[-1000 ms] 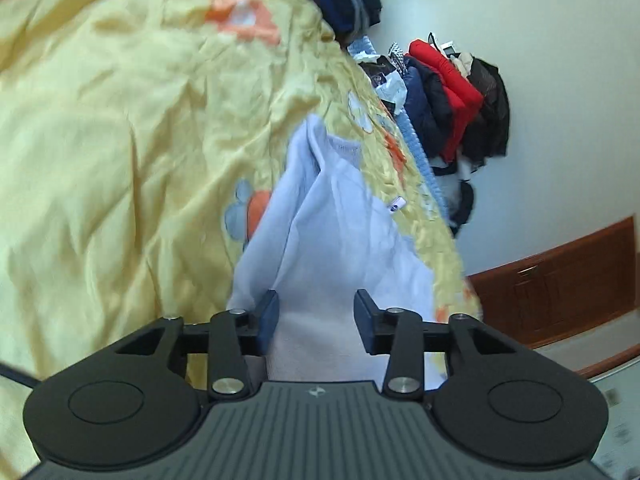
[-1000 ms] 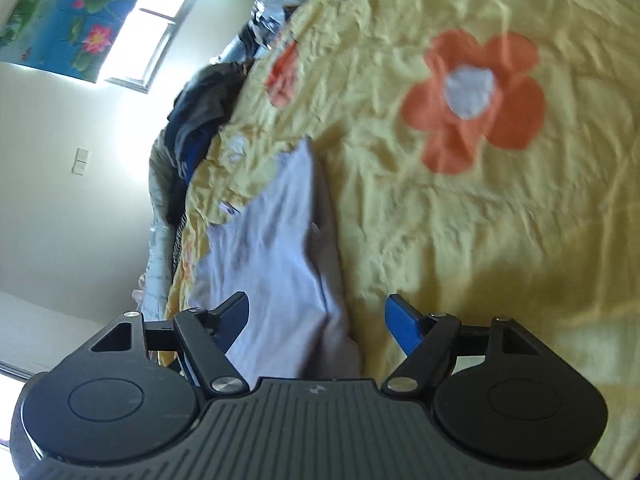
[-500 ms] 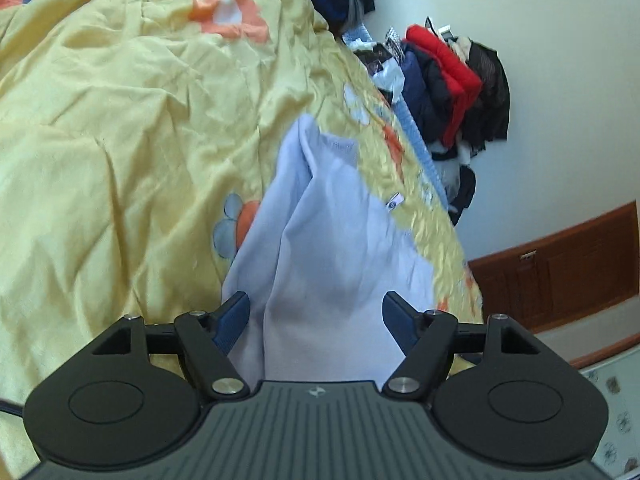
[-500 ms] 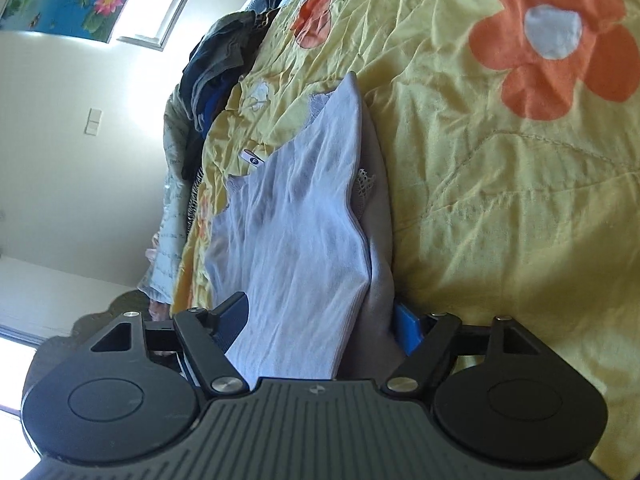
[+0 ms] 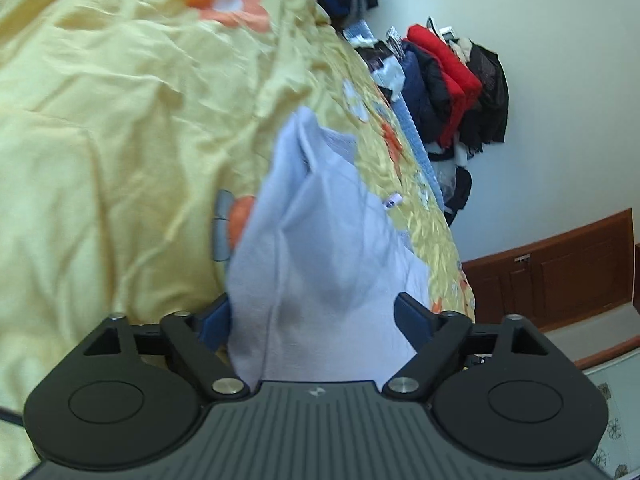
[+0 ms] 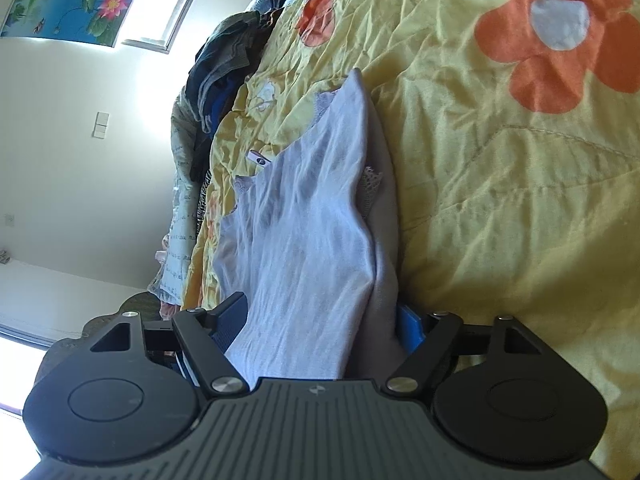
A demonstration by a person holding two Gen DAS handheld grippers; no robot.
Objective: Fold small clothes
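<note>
A small pale lavender garment (image 5: 320, 240) lies on a yellow flowered bedspread (image 5: 120, 140). In the left wrist view its near end runs between the fingers of my left gripper (image 5: 316, 316), which is open wide, the jaws standing clear on both sides of the cloth. In the right wrist view the same garment (image 6: 316, 232), with lace trim at its edges, is folded lengthwise and its near end lies between the open jaws of my right gripper (image 6: 320, 320). A small white tag (image 6: 259, 159) lies on the bedspread (image 6: 500, 200) beside the garment.
Dark, red and blue clothes (image 5: 448, 80) hang against the wall beyond the bed's far edge. A heap of dark clothes (image 6: 228, 64) lies at the bed's end under a window. A wooden cabinet (image 5: 560, 276) stands along the wall.
My left gripper has opened from nearly shut on the cloth to wide open. Both grippers have moved in over the garment's near end, which now lies between each pair of fingers.
</note>
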